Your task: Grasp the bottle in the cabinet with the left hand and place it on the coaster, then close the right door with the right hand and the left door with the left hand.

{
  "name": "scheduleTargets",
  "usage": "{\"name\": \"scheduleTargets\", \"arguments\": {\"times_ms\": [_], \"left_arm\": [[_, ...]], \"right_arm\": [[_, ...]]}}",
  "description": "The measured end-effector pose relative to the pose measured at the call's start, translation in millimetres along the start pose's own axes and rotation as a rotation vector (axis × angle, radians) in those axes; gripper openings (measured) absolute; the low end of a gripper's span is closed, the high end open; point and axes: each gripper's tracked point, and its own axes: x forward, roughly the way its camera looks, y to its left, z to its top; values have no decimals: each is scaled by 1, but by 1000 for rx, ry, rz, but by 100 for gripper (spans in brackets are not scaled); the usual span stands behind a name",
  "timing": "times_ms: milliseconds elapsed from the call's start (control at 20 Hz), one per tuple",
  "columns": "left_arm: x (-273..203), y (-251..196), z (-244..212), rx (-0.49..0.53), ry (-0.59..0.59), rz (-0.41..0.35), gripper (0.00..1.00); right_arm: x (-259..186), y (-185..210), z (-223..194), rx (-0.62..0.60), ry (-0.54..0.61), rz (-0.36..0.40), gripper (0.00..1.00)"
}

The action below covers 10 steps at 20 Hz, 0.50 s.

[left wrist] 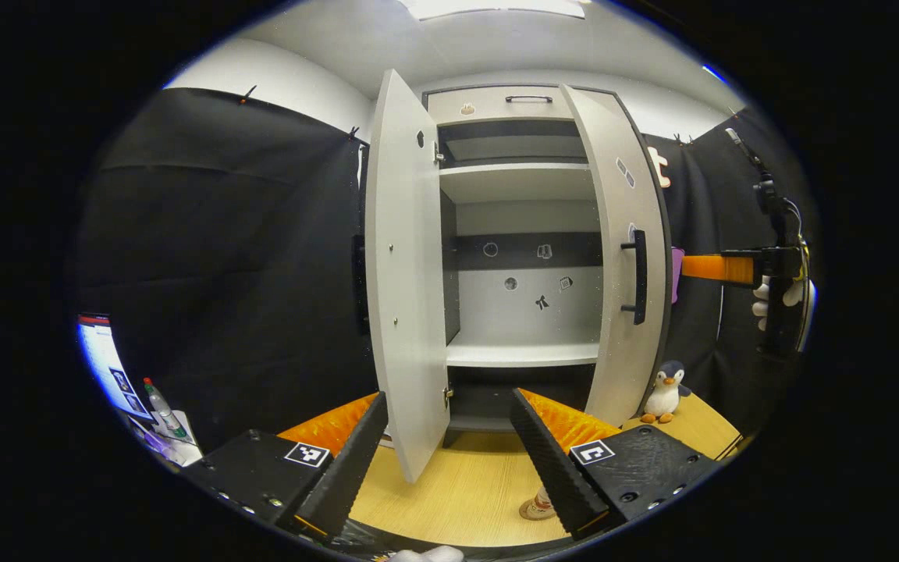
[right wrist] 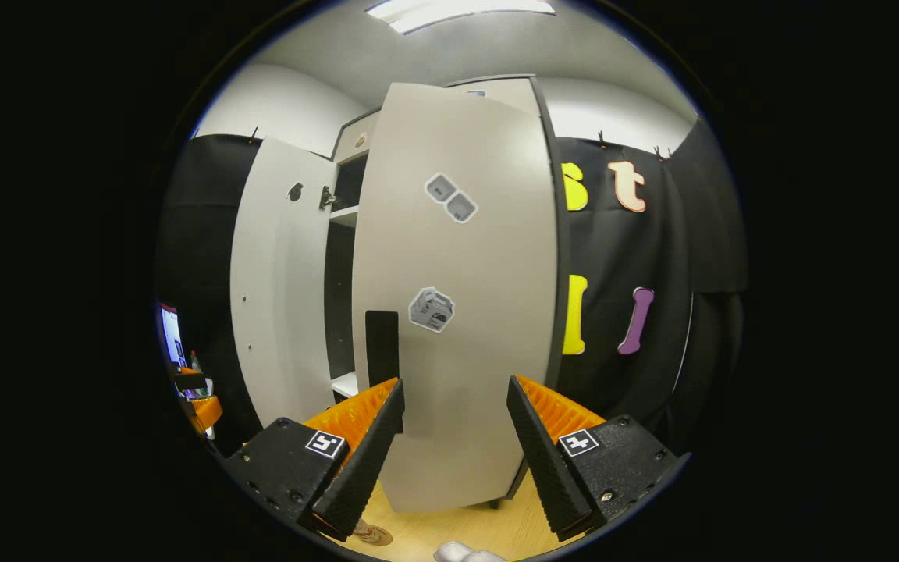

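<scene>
Left gripper view: left door (left wrist: 406, 273) ajar, left claw (left wrist: 445, 460) open and empty, bottle (left wrist: 541, 502) standing on its coaster (left wrist: 531, 511) on the bench (left wrist: 457, 492), right door (left wrist: 621, 257) half open. Right claw (right wrist: 453, 457), open, faces that door; pushing off-centre, it might slip.

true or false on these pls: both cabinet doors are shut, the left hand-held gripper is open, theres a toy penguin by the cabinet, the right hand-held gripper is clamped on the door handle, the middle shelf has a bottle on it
1. Both cabinet doors are shut. False: the left door and the right door both stand open.
2. The left hand-held gripper is open. True.
3. A toy penguin stands on the table by the right door. True.
4. The right hand-held gripper is clamped on the door handle. False: its fingers are spread and hold nothing, facing the door's outer face.
5. The middle shelf holds a bottle. False: nothing stands on it.
</scene>
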Motion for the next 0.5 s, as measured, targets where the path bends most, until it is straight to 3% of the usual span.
{"name": "scheduleTargets", "arguments": {"times_ms": [500], "left_arm": [[31,42,5,6,-9,-68,96]], "right_arm": [[-90,9,-50,87,97,-118,82]]}}
